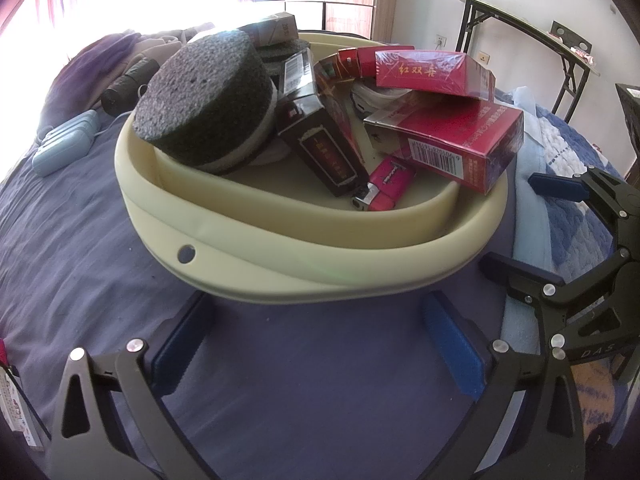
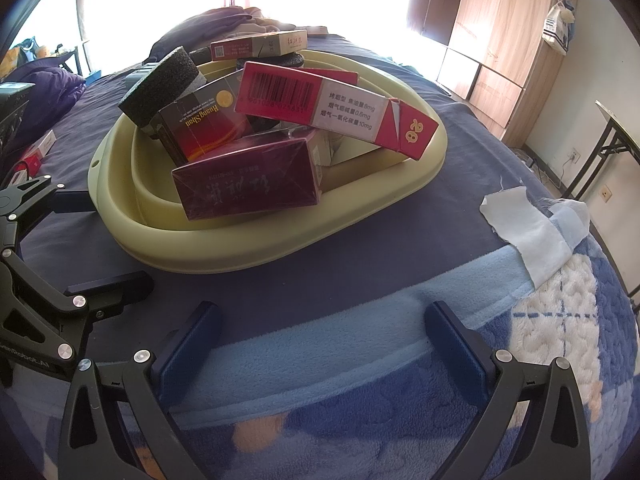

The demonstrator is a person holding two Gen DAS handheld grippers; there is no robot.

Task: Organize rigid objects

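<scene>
Both claws are hovering released and empty over a bed: the left gripper [image 1: 320, 344], jaws spread wide, is facing the near rim of the basin, while the right gripper [image 2: 320, 344], equally spread, is waiting just beside it above a fleecy blue blanket [image 2: 400, 380]. Beneath them, a purple sheet [image 1: 80, 248] is covering the mattress. On it, a pale cream basin [image 1: 280, 272] is sitting, piled with rigid odds and ends. Inside, a dark round foam block [image 1: 204, 96] is leaning against the left wall, red cigarette boxes [image 1: 460, 140] are crowding the right side, one overhanging the rim, and a pink lighter [image 1: 384, 188] is lying on the basin floor between them.
</scene>
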